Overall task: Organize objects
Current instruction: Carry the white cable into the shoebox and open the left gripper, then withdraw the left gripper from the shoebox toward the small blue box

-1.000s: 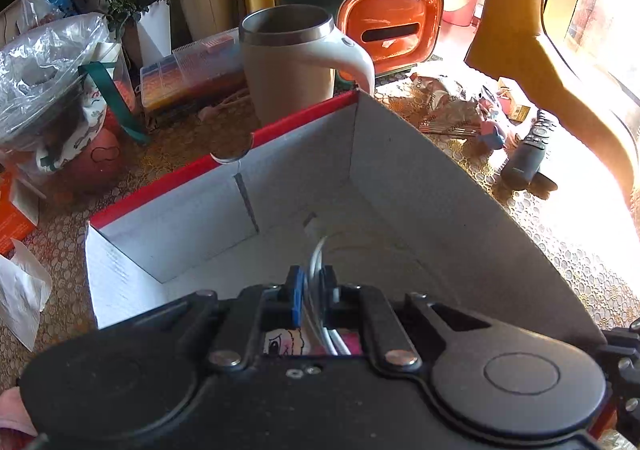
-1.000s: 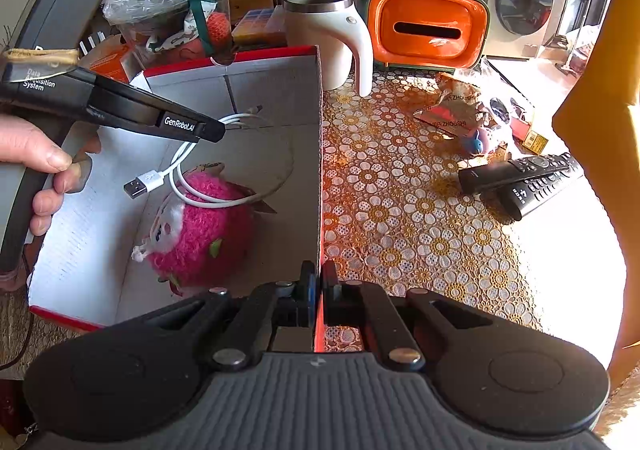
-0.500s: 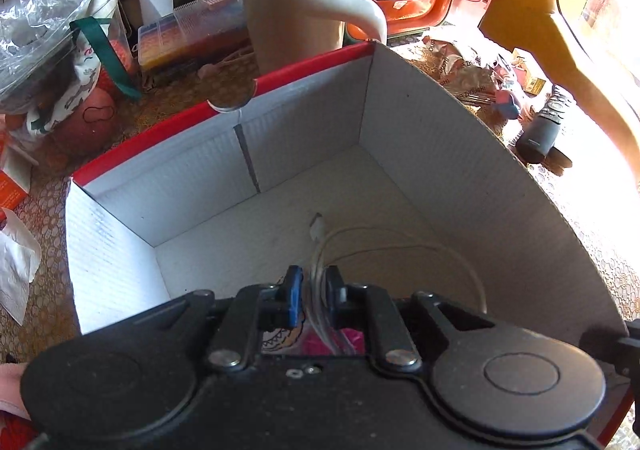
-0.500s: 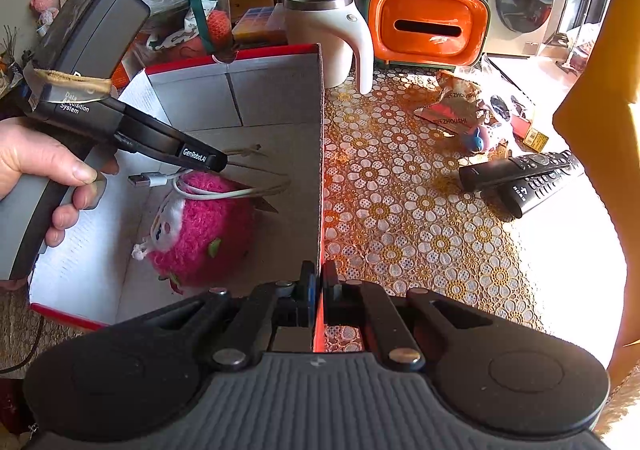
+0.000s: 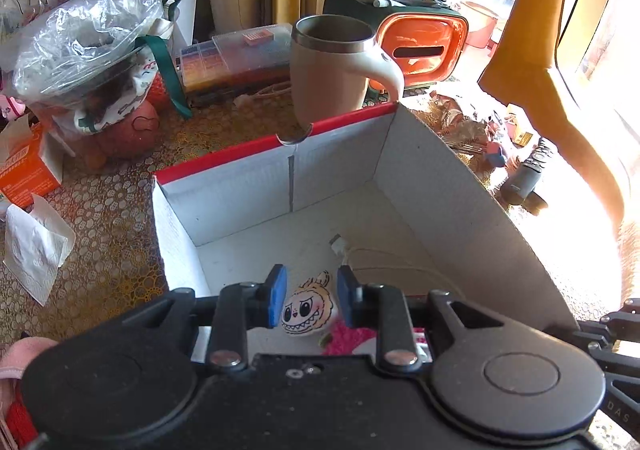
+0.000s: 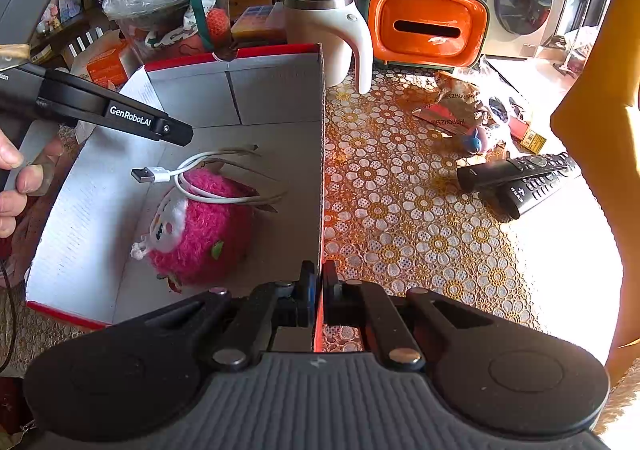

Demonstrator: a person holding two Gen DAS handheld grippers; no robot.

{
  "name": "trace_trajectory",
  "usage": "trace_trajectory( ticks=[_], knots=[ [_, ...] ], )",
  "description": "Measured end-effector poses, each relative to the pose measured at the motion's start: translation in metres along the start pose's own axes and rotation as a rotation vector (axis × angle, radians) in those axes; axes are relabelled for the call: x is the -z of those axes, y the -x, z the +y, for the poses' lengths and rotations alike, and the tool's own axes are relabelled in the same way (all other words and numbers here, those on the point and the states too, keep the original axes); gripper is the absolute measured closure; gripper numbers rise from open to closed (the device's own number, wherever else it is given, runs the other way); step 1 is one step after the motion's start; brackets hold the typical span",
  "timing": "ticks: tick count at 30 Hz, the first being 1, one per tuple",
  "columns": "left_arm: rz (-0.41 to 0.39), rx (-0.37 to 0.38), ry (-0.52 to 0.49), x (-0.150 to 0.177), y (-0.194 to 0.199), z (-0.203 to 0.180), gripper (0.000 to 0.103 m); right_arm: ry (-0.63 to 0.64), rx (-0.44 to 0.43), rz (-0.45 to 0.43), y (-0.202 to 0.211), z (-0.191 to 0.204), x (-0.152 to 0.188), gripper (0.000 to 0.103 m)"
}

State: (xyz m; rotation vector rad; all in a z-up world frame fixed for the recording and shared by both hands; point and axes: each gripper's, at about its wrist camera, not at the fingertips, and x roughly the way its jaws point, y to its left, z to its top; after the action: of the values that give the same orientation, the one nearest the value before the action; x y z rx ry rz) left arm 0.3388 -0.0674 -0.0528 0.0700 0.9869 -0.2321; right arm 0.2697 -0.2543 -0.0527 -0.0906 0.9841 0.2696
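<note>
Left gripper (image 5: 308, 300) opening, nothing between, white cable (image 6: 188, 180) below on pink plush (image 6: 204, 230), right gripper (image 6: 316, 292) clamped on box wall (image 6: 320, 170)

So the white cardboard box (image 6: 280, 98) with the red rim sits open on the table. Inside, a fuzzy pink plush toy (image 6: 204, 226) lies on its side, and a white USB cable (image 6: 176, 178) is looped loosely over it.

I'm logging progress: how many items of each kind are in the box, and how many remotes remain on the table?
Plush toy: 1
White USB cable: 1
Black remotes: 2
Total: 4
</note>
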Motion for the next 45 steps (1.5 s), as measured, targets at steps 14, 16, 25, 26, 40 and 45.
trace_trajectory(
  ticks=[14,16,25,26,40,45],
  knots=[
    [-0.138,0.025,-0.014,0.026,0.082,0.015,0.076,0.009,0.023,0.005,-0.002,0.005,-0.001,0.1],
    [-0.163,0.017,-0.012,0.033,0.094,0.02,0.074,0.012,0.025,0.004,-0.002,0.006,-0.001,0.1],
    [-0.217,-0.028,0.063,0.063,0.127,0.054,0.063,0.032,0.038,0.007,-0.003,0.008,0.002,0.1],
    [-0.22,-0.037,0.07,0.068,0.128,0.058,0.061,0.034,0.039,0.008,-0.003,0.009,0.003,0.1],
    [-0.217,-0.135,0.187,0.127,0.137,0.102,0.029,0.063,0.046,0.008,0.003,0.009,0.011,0.1],
    [-0.227,-0.129,0.167,0.143,0.133,0.098,0.015,0.062,0.052,0.012,0.005,0.008,0.013,0.1]
  ],
)
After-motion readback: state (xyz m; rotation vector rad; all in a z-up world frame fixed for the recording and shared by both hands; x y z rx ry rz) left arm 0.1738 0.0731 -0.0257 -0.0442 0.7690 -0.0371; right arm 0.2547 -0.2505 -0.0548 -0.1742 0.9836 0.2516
